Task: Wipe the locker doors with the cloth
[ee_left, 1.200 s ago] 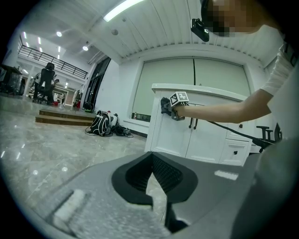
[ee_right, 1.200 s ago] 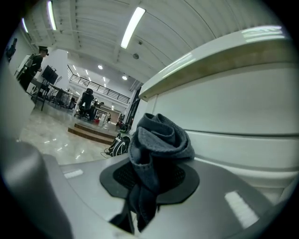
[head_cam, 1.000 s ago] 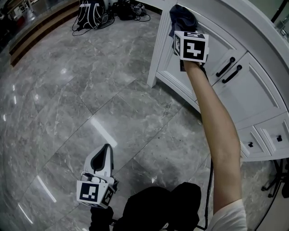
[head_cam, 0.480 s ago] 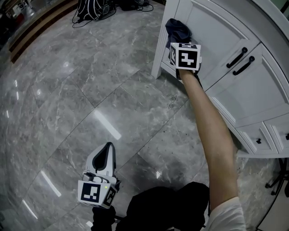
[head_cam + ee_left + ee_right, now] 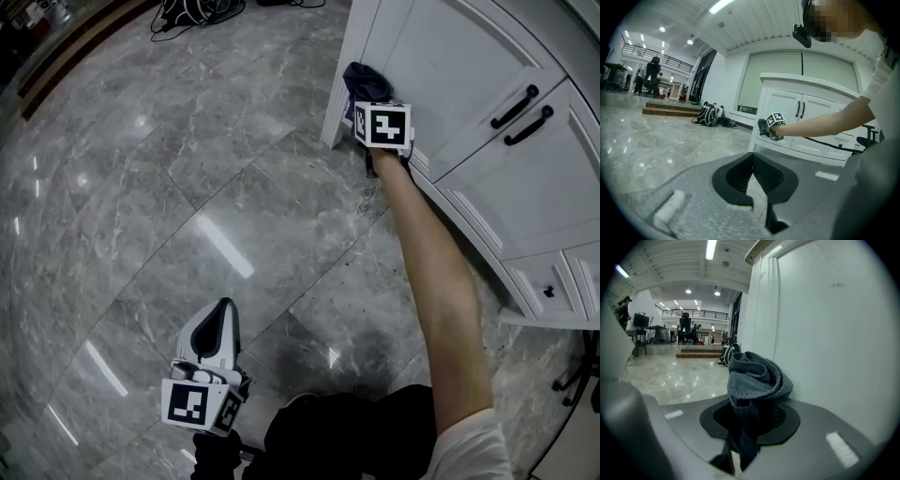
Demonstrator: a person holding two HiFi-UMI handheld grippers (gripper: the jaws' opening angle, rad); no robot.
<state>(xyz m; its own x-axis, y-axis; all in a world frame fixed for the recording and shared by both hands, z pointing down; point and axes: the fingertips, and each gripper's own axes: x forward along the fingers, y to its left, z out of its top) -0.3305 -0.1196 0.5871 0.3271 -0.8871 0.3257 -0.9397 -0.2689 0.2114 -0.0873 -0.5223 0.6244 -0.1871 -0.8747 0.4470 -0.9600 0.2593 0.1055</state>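
Note:
A dark blue-grey cloth (image 5: 364, 79) is bunched in my right gripper (image 5: 368, 92), which is shut on it. The cloth (image 5: 757, 378) presses against the lower left part of the white locker door (image 5: 441, 56), close to the cabinet's corner post (image 5: 345, 66). In the right gripper view the door (image 5: 834, 333) fills the right side and the cloth hangs down between the jaws. My left gripper (image 5: 221, 314) hangs low over the floor, far from the lockers, jaws together with nothing in them. The left gripper view shows the right gripper's marker cube (image 5: 776, 120) at the door (image 5: 785, 110).
Black bar handles (image 5: 521, 105) sit on the doors to the right, and small drawers (image 5: 548, 286) lie lower right. Grey marble floor (image 5: 187, 187) spreads left. Bags and cables (image 5: 192, 11) lie at the top, beside a wooden step (image 5: 75, 56). A chair base (image 5: 583, 380) stands at the right edge.
My right gripper has slid down the locker door with the cloth, from near its upper part toward the bottom. The left gripper has stayed almost in the same spot.

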